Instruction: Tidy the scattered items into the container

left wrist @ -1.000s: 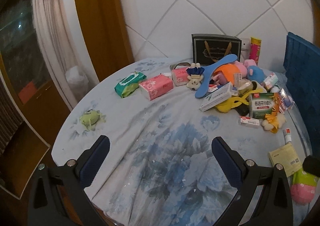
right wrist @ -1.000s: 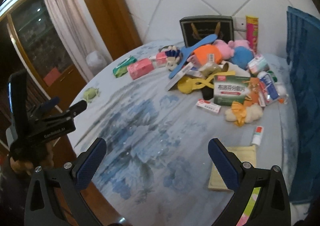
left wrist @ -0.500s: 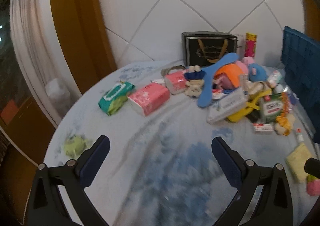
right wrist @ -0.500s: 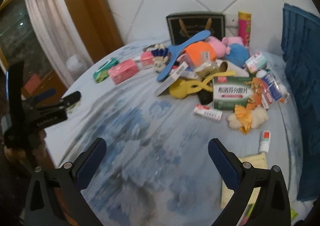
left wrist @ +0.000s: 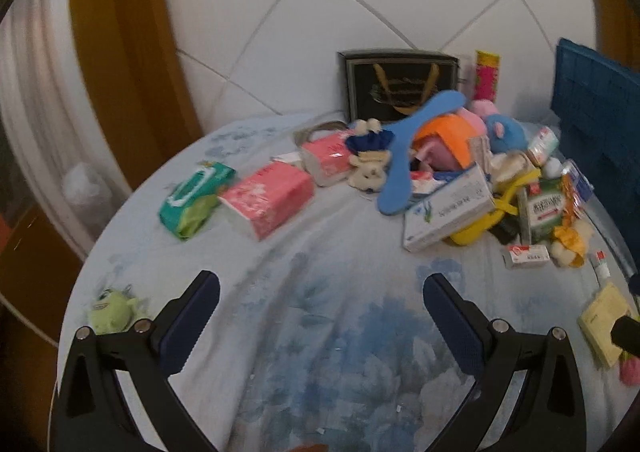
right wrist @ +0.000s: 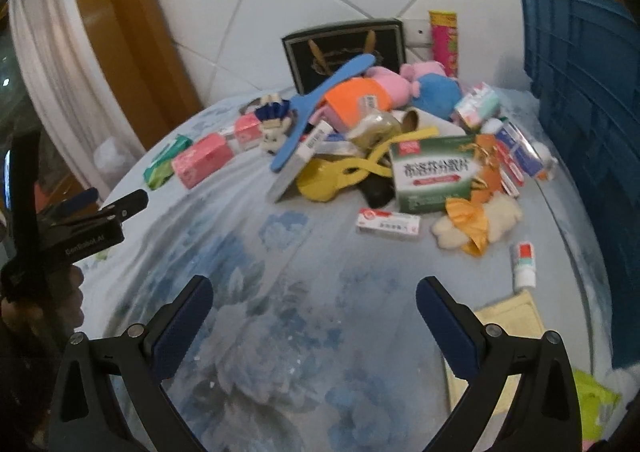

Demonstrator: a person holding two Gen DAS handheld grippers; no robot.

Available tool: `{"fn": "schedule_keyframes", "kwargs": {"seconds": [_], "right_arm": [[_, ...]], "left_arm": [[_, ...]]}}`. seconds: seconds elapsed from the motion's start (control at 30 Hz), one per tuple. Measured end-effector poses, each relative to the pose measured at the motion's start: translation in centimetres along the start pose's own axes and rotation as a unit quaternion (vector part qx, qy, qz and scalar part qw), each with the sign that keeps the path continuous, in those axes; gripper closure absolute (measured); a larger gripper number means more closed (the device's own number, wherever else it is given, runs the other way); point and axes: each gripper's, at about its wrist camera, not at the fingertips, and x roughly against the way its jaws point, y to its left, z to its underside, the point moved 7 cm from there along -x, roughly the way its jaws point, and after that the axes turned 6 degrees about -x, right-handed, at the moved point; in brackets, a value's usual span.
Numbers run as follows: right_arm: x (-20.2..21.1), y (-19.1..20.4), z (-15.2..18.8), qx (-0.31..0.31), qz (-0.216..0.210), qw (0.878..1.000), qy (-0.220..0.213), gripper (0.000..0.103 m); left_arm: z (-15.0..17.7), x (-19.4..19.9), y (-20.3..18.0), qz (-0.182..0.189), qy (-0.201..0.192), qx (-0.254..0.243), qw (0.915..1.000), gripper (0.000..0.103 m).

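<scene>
Compared with a second ago, both views have closed in on the clutter and the left view has swung leftward, so the small green plush (left wrist: pixel 113 310) that sat well ahead of the left hand-held gripper (left wrist: pixel 320 326) now lies just beside its left finger at the edge of the round counter (left wrist: pixel 320 260). Further along, the green wipes pack (left wrist: pixel 196 198) and pink tissue pack (left wrist: pixel 267 199) look larger and nearer. The left hand-held gripper is spread wide with nothing between its fingers; the right hand-held gripper (right wrist: pixel 314 326) is likewise wide apart and empty above the floral cloth. The green medicine box (right wrist: pixel 434 172) stays in the pile, and the blue crate (right wrist: pixel 584 100) stands at the counter's right side.
</scene>
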Motion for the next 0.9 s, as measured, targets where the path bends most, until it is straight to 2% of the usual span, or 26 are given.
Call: {"fn": "schedule_keyframes", "kwargs": {"seconds": [0.1, 0.17, 0.23, 0.27, 0.3, 0.33, 0.37, 0.4, 0.43, 0.47, 0.53, 0.6, 0.67, 0.73, 0.77, 0.8, 0.83, 0.9], "right_arm": [[1.6, 0.5, -1.7, -0.007, 0.013, 0.999, -0.036, 0.000], [4.3, 1.1, -3.6, -0.018, 0.012, 0.994, -0.108, 0.000], [7.5, 1.5, -4.9, -0.017, 0.018, 0.981, -0.192, 0.000], [8.3, 1.5, -5.1, -0.017, 0.025, 0.976, -0.214, 0.000], [7.8, 1.2, -4.9, -0.026, 0.032, 0.978, -0.206, 0.000], [5.8, 0.8, -4.4, -0.040, 0.025, 0.987, -0.154, 0.000], [3.1, 0.6, -3.5, -0.052, 0.001, 0.996, -0.078, 0.000], [1.4, 0.7, -2.7, -0.061, -0.030, 0.997, -0.034, 0.000], [0.7, 0.7, -2.1, -0.073, -0.057, 0.995, -0.022, 0.000], [0.5, 0.6, -1.6, -0.084, -0.071, 0.994, -0.027, 0.000], [0.4, 0.0, -1.2, -0.095, -0.078, 0.992, -0.038, 0.000], [0.2, -0.9, -1.5, -0.088, -0.081, 0.992, -0.040, 0.000], [-0.1, -2.1, -2.0, -0.083, -0.093, 0.991, -0.037, 0.000], [-0.6, -3.9, -2.6, -0.091, -0.105, 0.990, -0.023, 0.000], [-0.3, -4.9, -3.1, -0.092, -0.099, 0.991, -0.024, 0.000], [0.7, -5.6, -3.9, -0.082, -0.084, 0.992, -0.042, 0.000], [2.2, -6.1, -5.4, -0.062, -0.064, 0.993, -0.077, 0.000], [5.8, -6.1, -8.0, 0.000, -0.022, 0.987, -0.159, 0.000]], "left_arm": [[-0.5, -0.9, -0.2, 0.018, -0.001, -0.022, 0.9996, 0.000], [-0.3, -1.2, 0.3, 0.027, -0.003, -0.044, 0.9986, 0.000], [0.1, -1.4, 1.3, 0.037, -0.005, -0.044, 0.9983, 0.000], [-0.1, -1.5, 1.6, 0.038, -0.010, -0.039, 0.9984, 0.000], [-0.8, -1.5, 1.7, 0.041, -0.017, -0.036, 0.9984, 0.000], [-1.8, -1.2, 1.6, 0.047, -0.026, -0.033, 0.9980, 0.000], [-3.0, -0.8, 1.4, 0.055, -0.039, -0.031, 0.9972, 0.000], [-4.1, -0.3, 1.1, 0.066, -0.051, -0.029, 0.9961, 0.000], [-5.1, 0.1, 0.6, 0.082, -0.059, -0.028, 0.9945, 0.000], [-5.3, 0.0, -0.3, 0.111, -0.053, -0.029, 0.9920, 0.000], [-4.2, -1.4, -2.9, 0.176, -0.005, -0.043, 0.9834, 0.000], [-1.1, -3.6, -5.4, 0.199, 0.069, -0.046, 0.9765, 0.000], [0.1, -4.1, -6.8, 0.204, 0.079, -0.026, 0.9755, 0.000], [-0.7, -3.8, -7.8, 0.193, 0.068, -0.017, 0.9787, 0.000], [-2.3, -3.1, -7.8, 0.180, 0.047, -0.009, 0.9825, 0.000], [-4.2, -1.9, -7.5, 0.169, 0.018, 0.004, 0.9854, 0.000], [-5.7, -0.6, -7.2, 0.160, -0.011, 0.012, 0.9869, 0.000], [-6.5, 0.3, -6.9, 0.125, -0.062, -0.009, 0.9902, 0.000]]}}
